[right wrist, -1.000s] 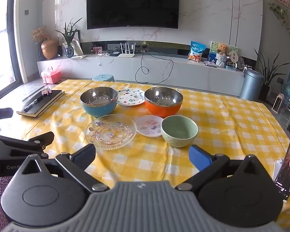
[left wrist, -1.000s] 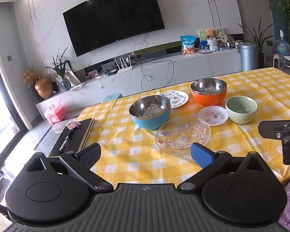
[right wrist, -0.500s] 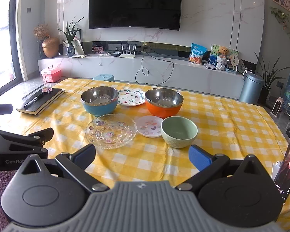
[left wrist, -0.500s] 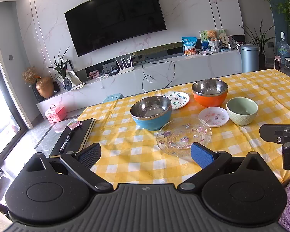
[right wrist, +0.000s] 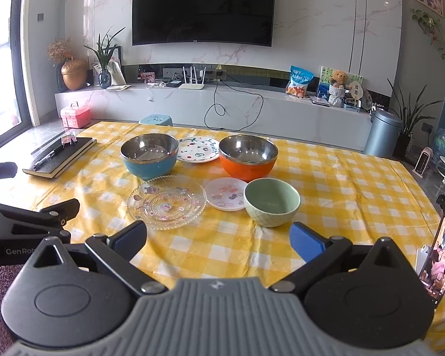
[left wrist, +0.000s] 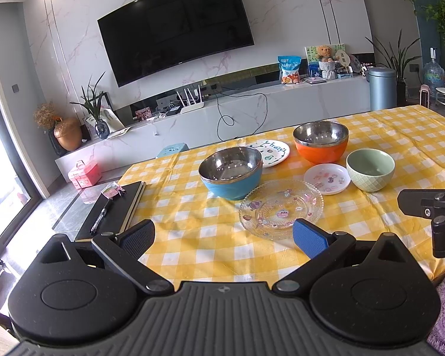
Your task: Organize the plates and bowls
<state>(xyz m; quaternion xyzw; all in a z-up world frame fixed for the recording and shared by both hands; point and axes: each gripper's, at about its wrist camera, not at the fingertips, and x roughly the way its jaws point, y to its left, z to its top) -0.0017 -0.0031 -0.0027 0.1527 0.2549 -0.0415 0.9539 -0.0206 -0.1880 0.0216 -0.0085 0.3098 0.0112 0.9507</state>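
Both the left gripper and the right gripper are held wide apart, empty, over the checked yellow tablecloth. At 12 o'clock a ridged glass plate is flanked by a steel-lined blue bowl, an orange bowl, a quilted green bowl and two flat printed plates.

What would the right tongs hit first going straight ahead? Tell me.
Probably the small pink plate, or the green bowl beside it; depth is unclear. The right tongs are open, above bare tablecloth.
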